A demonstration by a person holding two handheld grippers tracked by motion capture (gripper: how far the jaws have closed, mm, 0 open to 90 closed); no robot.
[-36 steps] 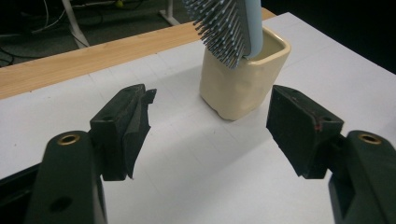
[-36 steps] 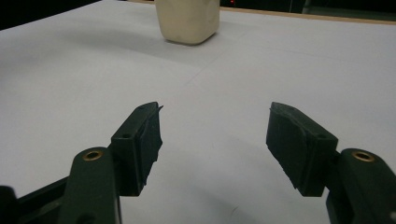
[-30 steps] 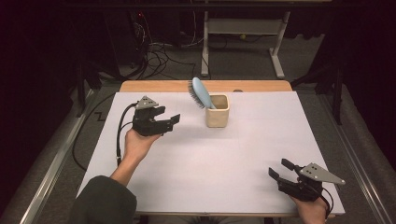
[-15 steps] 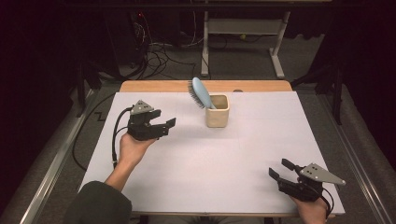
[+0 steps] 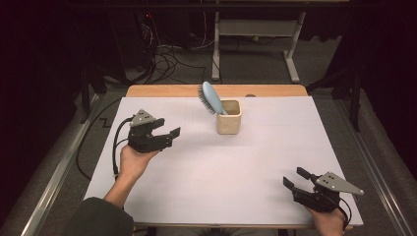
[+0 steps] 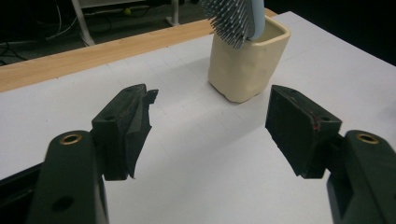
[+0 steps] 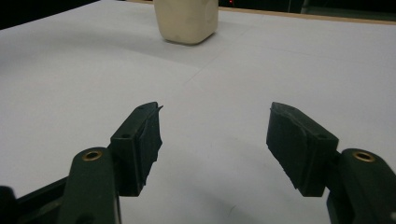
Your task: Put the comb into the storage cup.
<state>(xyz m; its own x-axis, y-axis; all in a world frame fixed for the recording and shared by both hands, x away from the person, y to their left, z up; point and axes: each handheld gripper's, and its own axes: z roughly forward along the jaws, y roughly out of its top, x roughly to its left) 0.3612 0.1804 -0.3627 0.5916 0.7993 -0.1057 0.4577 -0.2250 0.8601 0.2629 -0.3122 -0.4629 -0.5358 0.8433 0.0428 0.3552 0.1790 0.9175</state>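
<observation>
The bench [image 5: 275, 162] is covered by a white sheet, with a wooden strip left bare along its far edge. Near that far edge a cream cup [image 5: 229, 117] stands upright, and a blue hairbrush [image 5: 211, 98] is propped in it, bristled head up and tilted to the left. The left tongs [image 5: 169, 135] are held left of the cup, apart from it, pointed toward it, jaws parted and empty. The right tongs [image 5: 294, 179] are seen at the near right corner, well apart from the cup, jaws wide and empty.
</observation>
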